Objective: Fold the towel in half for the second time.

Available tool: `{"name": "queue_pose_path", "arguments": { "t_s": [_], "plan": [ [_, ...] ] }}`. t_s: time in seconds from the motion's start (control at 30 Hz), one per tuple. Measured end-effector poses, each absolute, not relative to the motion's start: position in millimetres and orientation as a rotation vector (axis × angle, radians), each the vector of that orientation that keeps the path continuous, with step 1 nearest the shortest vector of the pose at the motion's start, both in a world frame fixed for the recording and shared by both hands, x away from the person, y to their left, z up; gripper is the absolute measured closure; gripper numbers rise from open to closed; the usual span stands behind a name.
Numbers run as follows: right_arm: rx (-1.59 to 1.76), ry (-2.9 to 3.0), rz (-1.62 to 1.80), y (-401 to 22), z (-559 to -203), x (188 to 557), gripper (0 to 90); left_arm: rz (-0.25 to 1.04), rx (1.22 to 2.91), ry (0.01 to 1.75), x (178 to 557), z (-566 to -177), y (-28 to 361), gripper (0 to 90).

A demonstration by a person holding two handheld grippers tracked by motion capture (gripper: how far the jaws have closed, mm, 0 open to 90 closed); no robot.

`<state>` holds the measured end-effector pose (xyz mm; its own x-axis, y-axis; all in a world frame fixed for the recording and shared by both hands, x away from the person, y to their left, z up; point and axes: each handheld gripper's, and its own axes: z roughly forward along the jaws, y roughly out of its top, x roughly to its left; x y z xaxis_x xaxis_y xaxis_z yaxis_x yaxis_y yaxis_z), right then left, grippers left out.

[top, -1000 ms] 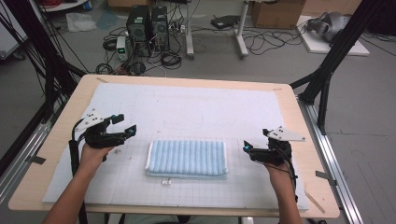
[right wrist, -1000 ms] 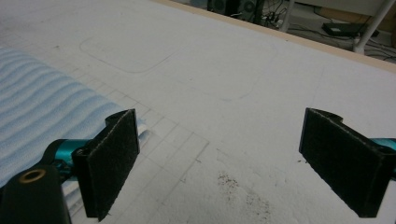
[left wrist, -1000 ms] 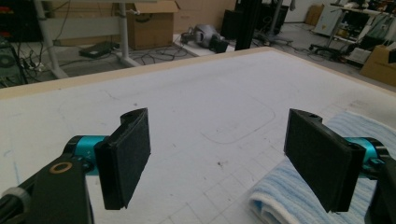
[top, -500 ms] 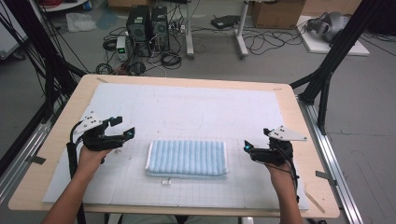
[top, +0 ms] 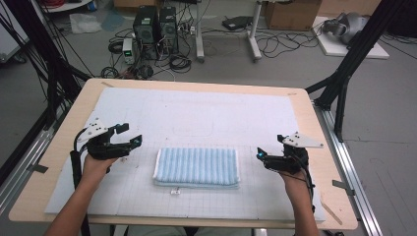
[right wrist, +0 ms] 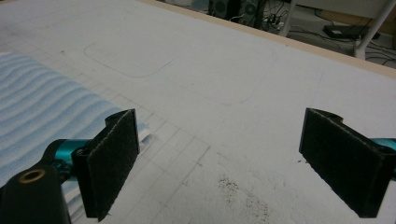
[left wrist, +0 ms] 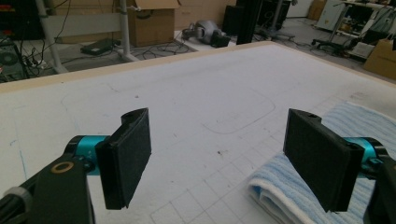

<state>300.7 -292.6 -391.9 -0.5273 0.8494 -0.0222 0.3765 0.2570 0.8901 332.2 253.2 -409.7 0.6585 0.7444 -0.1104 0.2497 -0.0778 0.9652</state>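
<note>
- While the folded blue striped towel lies flat on the white grid mat, near the person's edge of the table, both tools stand off it, one at each short end.
- Left gripper: held above the mat to the left of the towel, jaws spread wide, nothing between them. In the left gripper view the towel's near corner lies low and to the right, partly behind the right jaw.
- Right gripper: held just off the towel's right end, jaws likewise spread and empty. In the right gripper view the towel lies to the left, its edge behind the left jaw.
- Governing relation: the towel's long axis runs left to right across the table, on the line between the two grippers. Each tool points inward toward its own short end.
- Nearness: the right gripper appears closer to its end of the towel than the left, which stands farther out and slightly farther back on the mat.
- Judgement: neither tool touches the cloth. A grasp at either end would call for a short inward and downward approach, longer on the left.
- A small white tag lies on the mat just before the towel's near edge, apart from both tools.
</note>
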Motion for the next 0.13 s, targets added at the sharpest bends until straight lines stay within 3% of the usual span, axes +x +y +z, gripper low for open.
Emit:
{"name": "queue_pose_path", "arguments": {
  "t_s": [0.13],
  "plan": [
    [1.105,2.022,1.230,-292.5,-392.0,301.6,11.2,0.499,1.640,0.833,332.7,-410.2,253.4,23.7]
  ]
}}
